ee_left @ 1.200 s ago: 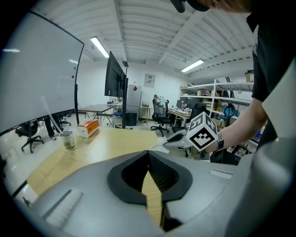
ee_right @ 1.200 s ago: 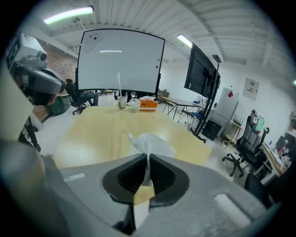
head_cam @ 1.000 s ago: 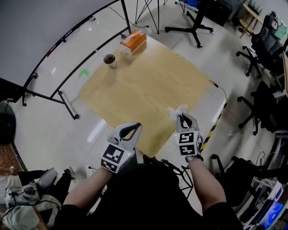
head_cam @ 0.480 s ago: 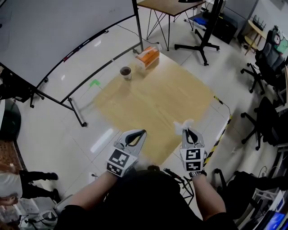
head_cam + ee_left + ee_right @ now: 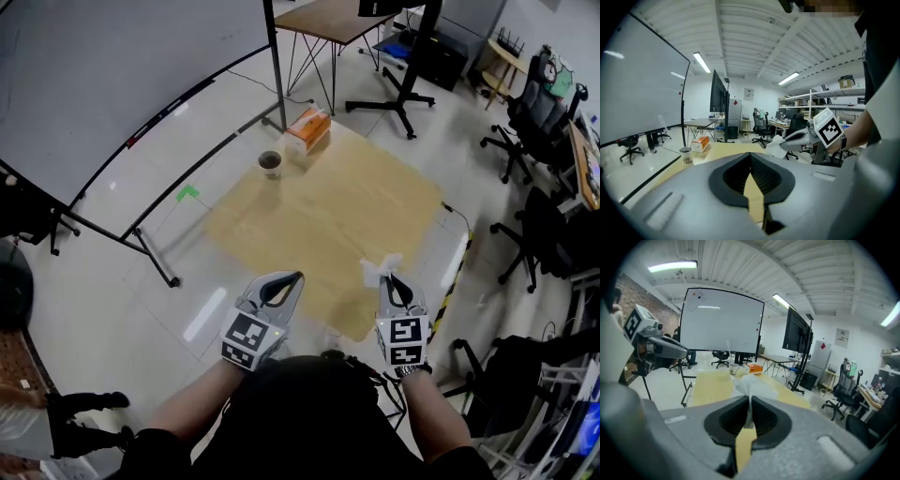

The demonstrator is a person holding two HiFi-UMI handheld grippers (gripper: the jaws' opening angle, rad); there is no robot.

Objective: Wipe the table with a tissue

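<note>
A light wooden table [image 5: 309,216] lies below me. My right gripper [image 5: 389,277] is shut on a crumpled white tissue [image 5: 380,267], held above the table's near right corner; in the right gripper view the tissue [image 5: 752,383] sticks out past the closed jaws. My left gripper [image 5: 295,277] hovers over the near edge, jaws together with nothing between them. In the left gripper view the left gripper [image 5: 750,154] points along the table, and the right gripper [image 5: 785,142] with the tissue [image 5: 776,144] shows to its right.
An orange tissue box [image 5: 308,129] and a paper cup [image 5: 270,164] stand at the table's far corner. A whiteboard on a black stand [image 5: 141,84] runs along the left. Office chairs [image 5: 534,141] and a monitor stand [image 5: 403,84] lie beyond on the right.
The head view has pulled back and the table now looks farther off. Both grippers keep their pose near the near edge, the right one still holding the tissue.
</note>
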